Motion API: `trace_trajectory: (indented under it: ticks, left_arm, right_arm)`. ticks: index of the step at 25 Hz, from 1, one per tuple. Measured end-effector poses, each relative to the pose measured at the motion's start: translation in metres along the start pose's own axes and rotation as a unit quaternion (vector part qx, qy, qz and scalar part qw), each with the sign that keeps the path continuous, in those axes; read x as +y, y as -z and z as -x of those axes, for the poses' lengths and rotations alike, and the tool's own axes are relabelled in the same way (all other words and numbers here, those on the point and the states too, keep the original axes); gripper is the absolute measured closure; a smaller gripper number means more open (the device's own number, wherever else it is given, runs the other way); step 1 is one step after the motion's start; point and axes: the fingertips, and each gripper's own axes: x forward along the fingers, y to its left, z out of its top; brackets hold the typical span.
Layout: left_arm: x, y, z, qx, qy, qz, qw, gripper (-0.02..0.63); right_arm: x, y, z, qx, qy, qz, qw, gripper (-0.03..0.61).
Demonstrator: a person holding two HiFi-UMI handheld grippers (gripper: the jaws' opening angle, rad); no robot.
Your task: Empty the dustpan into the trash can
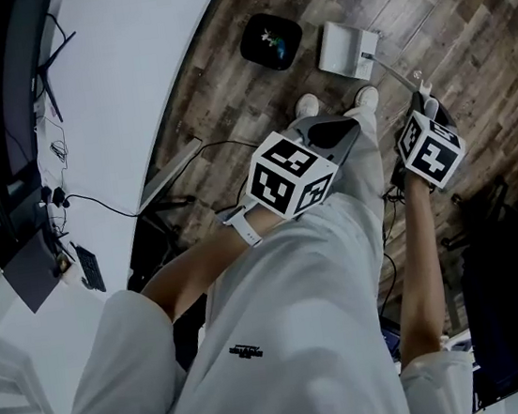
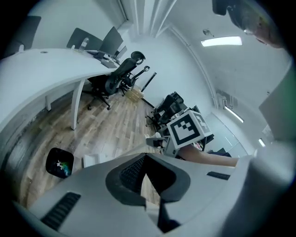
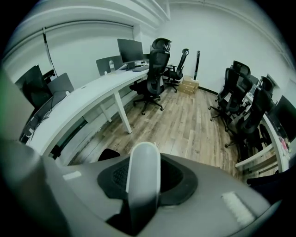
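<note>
A black trash can [image 1: 270, 41] with colourful rubbish inside stands on the wood floor beyond the person's feet. Just right of it lies the white dustpan [image 1: 347, 48], its long thin handle [image 1: 401, 76] running back to my right gripper [image 1: 425, 102]. That gripper is shut on the handle's rounded white end [image 3: 144, 178]. My left gripper [image 1: 334, 131] hovers over the person's white trousers, shut with nothing between its jaws [image 2: 147, 178]. The left gripper view shows the trash can [image 2: 60, 163] and dustpan [image 2: 95, 160] low on the left, and the right gripper's marker cube [image 2: 187, 129].
A long curved white desk [image 1: 128, 76] with monitors runs along the left, cables [image 1: 204, 148] trailing on the floor beside it. Black office chairs [image 3: 155, 69] stand at the desk and along the right wall [image 3: 245, 106]. Another black chair [image 1: 516, 290] is close on the right.
</note>
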Motion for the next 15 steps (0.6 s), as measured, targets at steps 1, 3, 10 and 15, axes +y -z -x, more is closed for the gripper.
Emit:
trace_trajectory:
  ticks: [1,3,10,15]
  left_arm:
    - [0.001,-0.001,0.003,-0.004,-0.003,-0.004,1.0000,0.607]
    - [0.004,-0.004,0.008,-0.010,-0.013,-0.013,0.9998,0.607]
    - [0.010,-0.015,0.020,-0.028,-0.038,-0.045,0.9979,0.607]
    - [0.020,-0.027,0.032,-0.043,-0.052,-0.051,0.9965,0.607]
  right_arm:
    - [0.001,-0.001,-0.005,0.003,0.003,0.003,1.000,0.463]
    - [0.003,-0.004,-0.015,0.010,0.007,0.007,1.000,0.463]
    - [0.002,-0.012,-0.041,0.033,0.020,0.014,0.999,0.462]
    - [0.001,-0.009,-0.058,0.045,0.022,0.005,0.999,0.462]
